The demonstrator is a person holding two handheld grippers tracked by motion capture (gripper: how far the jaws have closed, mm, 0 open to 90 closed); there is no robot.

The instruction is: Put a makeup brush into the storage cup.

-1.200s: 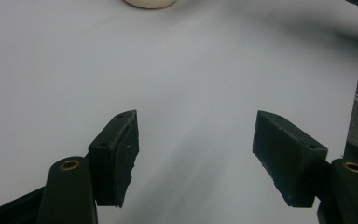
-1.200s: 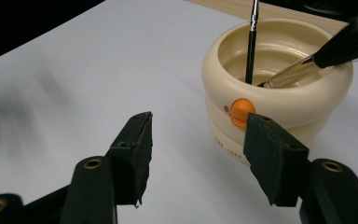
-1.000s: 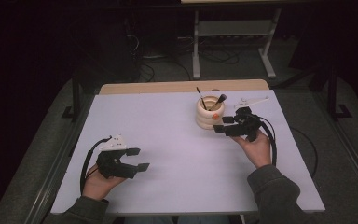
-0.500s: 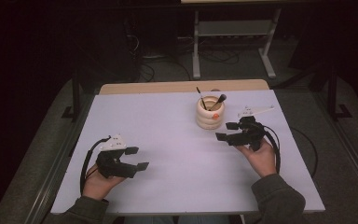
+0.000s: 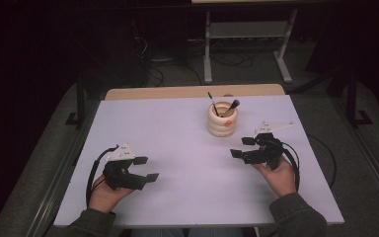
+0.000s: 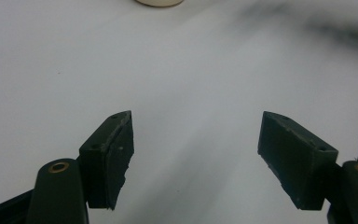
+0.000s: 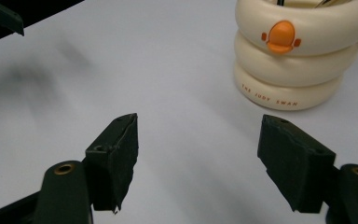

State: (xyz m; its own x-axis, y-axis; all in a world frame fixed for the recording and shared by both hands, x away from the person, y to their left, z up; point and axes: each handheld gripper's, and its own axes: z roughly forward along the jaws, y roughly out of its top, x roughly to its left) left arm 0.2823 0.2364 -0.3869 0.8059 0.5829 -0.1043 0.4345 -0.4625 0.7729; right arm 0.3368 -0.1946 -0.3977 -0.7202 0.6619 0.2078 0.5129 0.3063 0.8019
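A cream cup (image 5: 222,121) made of stacked rings, with an orange mark on its front, stands at the back right of the white table (image 5: 177,138). Two thin brushes lean inside it. My right gripper (image 5: 242,147) hovers low, just right of and nearer than the cup (image 7: 298,60). It points left and is open (image 7: 198,123); its jaws have just been opening with nothing between them. My left gripper (image 5: 147,169) rests at the front left, pointing right. It is open (image 6: 196,126) over bare table, its jaws have just been opening, and it holds nothing. The cup's base (image 6: 158,2) peeks in at the top of the left gripper view.
A wooden strip (image 5: 192,92) runs along the table's far edge. Beyond it stand a metal frame (image 5: 246,34) and loose cables on the dark floor. Both gripper cables trail over the table near the person's hands.
My right gripper has drawn back from the cup, toward the person and a little to the right, and its jaws stand wider. The left hand has kept its place.
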